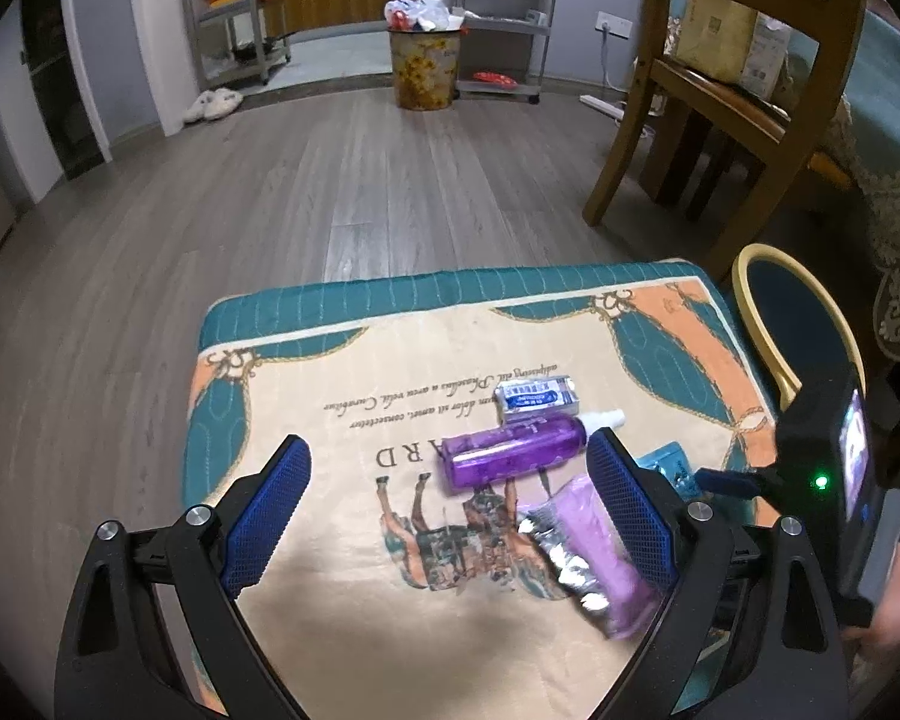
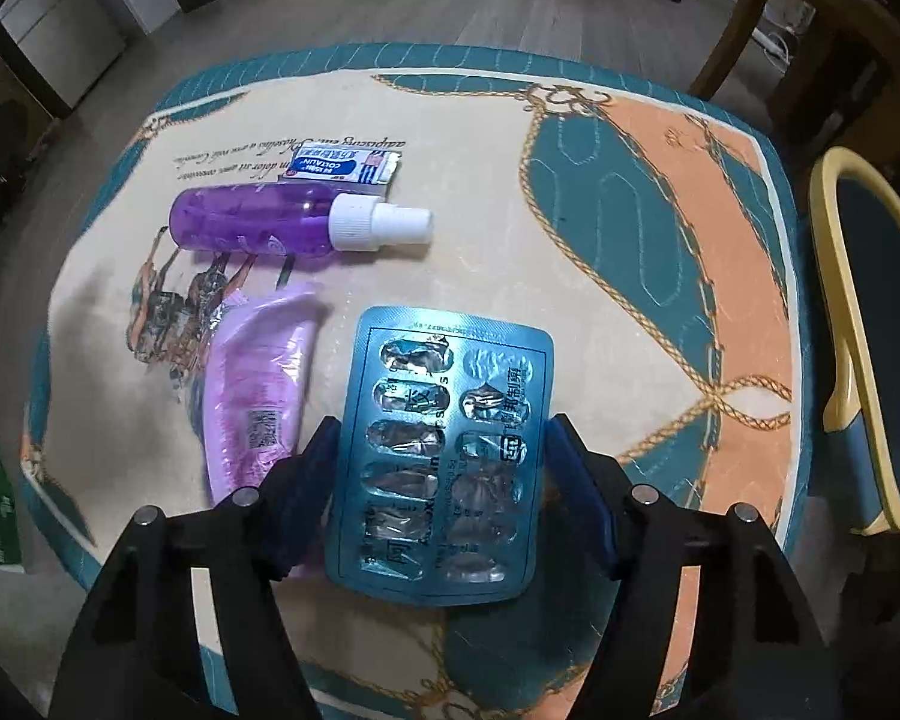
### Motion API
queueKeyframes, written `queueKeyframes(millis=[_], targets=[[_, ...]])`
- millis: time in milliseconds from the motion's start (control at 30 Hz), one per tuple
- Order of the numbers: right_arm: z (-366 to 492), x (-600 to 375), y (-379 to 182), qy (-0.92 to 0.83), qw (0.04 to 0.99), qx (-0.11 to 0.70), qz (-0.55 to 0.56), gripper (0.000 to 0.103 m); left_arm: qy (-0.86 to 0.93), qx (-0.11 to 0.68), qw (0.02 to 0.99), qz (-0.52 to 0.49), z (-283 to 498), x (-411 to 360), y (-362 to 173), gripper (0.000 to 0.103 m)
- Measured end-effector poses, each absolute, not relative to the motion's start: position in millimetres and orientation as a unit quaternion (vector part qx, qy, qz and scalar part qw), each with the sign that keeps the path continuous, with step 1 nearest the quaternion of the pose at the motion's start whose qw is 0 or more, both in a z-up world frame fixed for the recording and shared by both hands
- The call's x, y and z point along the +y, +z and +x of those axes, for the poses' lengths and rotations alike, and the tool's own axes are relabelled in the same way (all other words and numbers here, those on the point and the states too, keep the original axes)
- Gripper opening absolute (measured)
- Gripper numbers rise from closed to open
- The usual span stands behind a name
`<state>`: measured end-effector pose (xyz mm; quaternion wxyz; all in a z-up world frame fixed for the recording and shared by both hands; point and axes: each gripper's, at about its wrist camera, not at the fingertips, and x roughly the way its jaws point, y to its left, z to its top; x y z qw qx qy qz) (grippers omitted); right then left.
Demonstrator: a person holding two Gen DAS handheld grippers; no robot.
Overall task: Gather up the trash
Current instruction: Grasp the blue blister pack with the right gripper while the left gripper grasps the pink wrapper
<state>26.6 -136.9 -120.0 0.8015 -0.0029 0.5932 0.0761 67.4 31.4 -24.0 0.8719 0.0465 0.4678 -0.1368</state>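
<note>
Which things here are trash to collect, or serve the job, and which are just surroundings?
Job: blue blister pack, purple bottle, pink wrapper, small carton, full waste bin.
Surroundings: wooden chair, slippers, metal shelves.

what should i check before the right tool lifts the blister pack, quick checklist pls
1. Blister pack sits between the right tool's fingers: ok.
2. Pads pressing on the pack: cannot tell; the left pad looks at the edge, but a gap shows at the right pad.
3. Pink wrapper clear of the grip: not ok, it lies right against the left finger.
4. Left tool open and holding nothing: ok.
5. Purple bottle and small box out of the way: ok, both lie farther up the cloth.
6. Trash bin has room: not ok, it looks heaped over its rim.
</note>
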Motion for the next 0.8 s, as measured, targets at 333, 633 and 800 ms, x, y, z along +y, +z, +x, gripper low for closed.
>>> queueKeyframes(millis=[333, 633, 800], targets=[[12, -200, -87, 0.046, 0.821, 0.569, 0.025, 0.068, -0.142, 0.506, 0.85, 0.036, 47, -1, -58, 0.093], [27, -240, -81, 0.008, 0.825, 0.562, 0.059, 0.068, -0.152, 0.552, 0.816, 0.072, 41, -30, -92, 0.083], [33, -246, -69, 0.011, 0.835, 0.546, 0.07, 0.068, -0.17, 0.579, 0.79, 0.107, 38, -41, -112, 0.051]])
